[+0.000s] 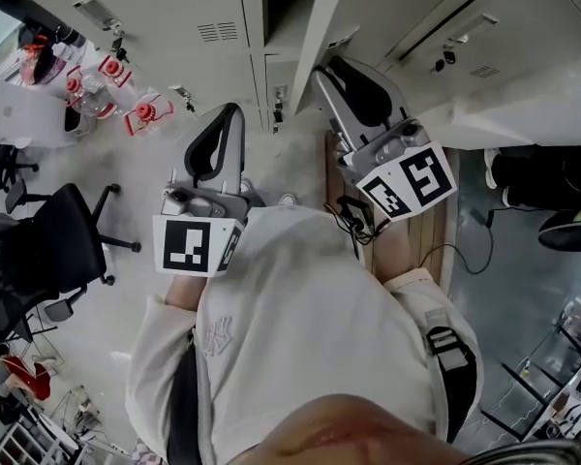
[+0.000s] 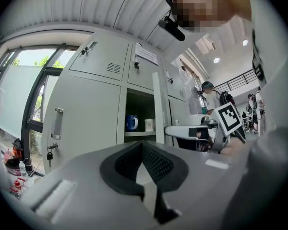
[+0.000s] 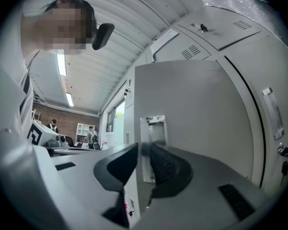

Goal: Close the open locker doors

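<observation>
One grey locker door (image 1: 315, 46) stands open, edge-on to me, in a bank of grey lockers (image 1: 174, 17). My right gripper (image 1: 324, 74) is at that door, and in the right gripper view its jaws (image 3: 144, 150) are closed onto the door's free edge (image 3: 197, 119), just below the latch plate (image 3: 152, 128). My left gripper (image 1: 234, 109) is shut and empty, held out from the lockers to the left of the door. The left gripper view (image 2: 143, 145) shows the open compartment, with a blue mug (image 2: 131, 122) and a white cup (image 2: 149, 124) on its shelf.
A black office chair (image 1: 63, 235) stands to my left. Red-and-clear objects (image 1: 107, 85) lie on the floor by the lockers. A wooden board (image 1: 431, 231) with cables is under my right side. Keys (image 2: 49, 155) hang from a shut locker door, next to a window (image 2: 19, 99).
</observation>
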Demonstrator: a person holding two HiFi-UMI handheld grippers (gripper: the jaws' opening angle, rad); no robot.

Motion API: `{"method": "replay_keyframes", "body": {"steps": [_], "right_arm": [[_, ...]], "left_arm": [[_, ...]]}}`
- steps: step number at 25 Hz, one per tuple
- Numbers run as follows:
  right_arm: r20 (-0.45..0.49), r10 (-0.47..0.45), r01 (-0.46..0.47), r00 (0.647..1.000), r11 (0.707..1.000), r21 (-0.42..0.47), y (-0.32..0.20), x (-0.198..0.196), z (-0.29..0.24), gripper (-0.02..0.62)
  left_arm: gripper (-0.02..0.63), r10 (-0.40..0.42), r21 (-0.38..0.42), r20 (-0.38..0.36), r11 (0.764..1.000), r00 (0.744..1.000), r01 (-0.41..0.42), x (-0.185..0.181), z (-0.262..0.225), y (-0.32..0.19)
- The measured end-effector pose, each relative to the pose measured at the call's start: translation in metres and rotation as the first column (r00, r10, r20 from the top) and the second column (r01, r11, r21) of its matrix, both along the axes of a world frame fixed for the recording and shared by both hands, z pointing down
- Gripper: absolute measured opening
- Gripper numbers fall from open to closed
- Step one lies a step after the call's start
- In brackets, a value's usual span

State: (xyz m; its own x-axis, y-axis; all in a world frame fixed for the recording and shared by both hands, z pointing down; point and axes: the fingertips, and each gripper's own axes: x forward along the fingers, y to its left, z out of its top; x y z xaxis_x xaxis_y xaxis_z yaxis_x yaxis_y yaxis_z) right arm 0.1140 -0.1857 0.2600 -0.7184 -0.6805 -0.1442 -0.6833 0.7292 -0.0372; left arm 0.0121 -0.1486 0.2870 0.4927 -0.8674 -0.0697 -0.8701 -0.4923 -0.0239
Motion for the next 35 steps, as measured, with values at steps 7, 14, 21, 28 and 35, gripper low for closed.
{"method": "replay_keyframes", "body": {"steps": [7,14,21,28,35], "right_arm": [[-0.022,0.049,-0.049,0.999,0.999,-0.009,-0.024,-0.014,-0.003,0.055],[-0.058,0.12,-0.122,0.991,0.992,-0.02,-0.054,-0.029,-0.003,0.048],[-0.072,0.22,-0.22,0.973,0.975,-0.004,-0.087,-0.04,-0.003,0.043],[-0.081,0.291,-0.291,0.953,0.957,0.005,-0.117,-0.045,-0.003,0.038],[-0.107,0.352,-0.354,0.93,0.935,0.003,-0.139,-0.047,-0.002,0.037]], "left_arm": [[0.002,-0.009,0.011,-0.003,1.0,1.0,0.009,-0.024,-0.009,-0.016],[0.002,-0.013,0.009,-0.006,1.0,1.0,0.013,-0.055,-0.015,-0.037],[0.002,-0.008,-0.006,-0.009,1.0,1.0,0.008,-0.076,-0.011,-0.051],[0.002,-0.049,-0.011,-0.007,0.999,0.999,0.049,-0.111,-0.011,-0.057],[0.002,-0.077,-0.018,-0.009,0.997,0.997,0.077,-0.135,-0.008,-0.06]]}}
